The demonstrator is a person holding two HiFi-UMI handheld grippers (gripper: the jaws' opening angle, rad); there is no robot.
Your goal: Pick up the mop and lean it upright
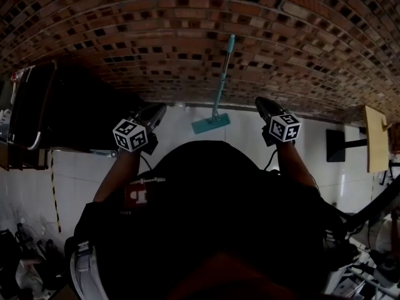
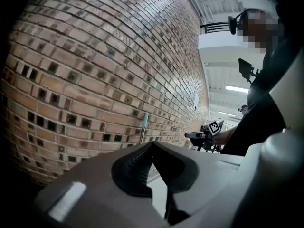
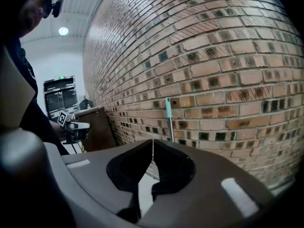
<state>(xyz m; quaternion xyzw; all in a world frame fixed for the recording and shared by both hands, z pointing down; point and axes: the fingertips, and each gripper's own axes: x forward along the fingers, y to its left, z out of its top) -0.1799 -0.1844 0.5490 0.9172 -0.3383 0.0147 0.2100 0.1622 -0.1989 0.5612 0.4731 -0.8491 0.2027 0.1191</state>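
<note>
Our left tongs (image 1: 157,111), closed on nothing, point toward the brick wall (image 1: 125,17). Ahead of both tongs and between them stands the mop (image 1: 220,83), well clear of each: its teal head on the floor, its long handle running up the wall, its top tipped slightly toward the right tongs (image 1: 264,104), likewise closed and empty. Neither hand looks clearly nearer. We judge the mop already leaned upright.
</note>
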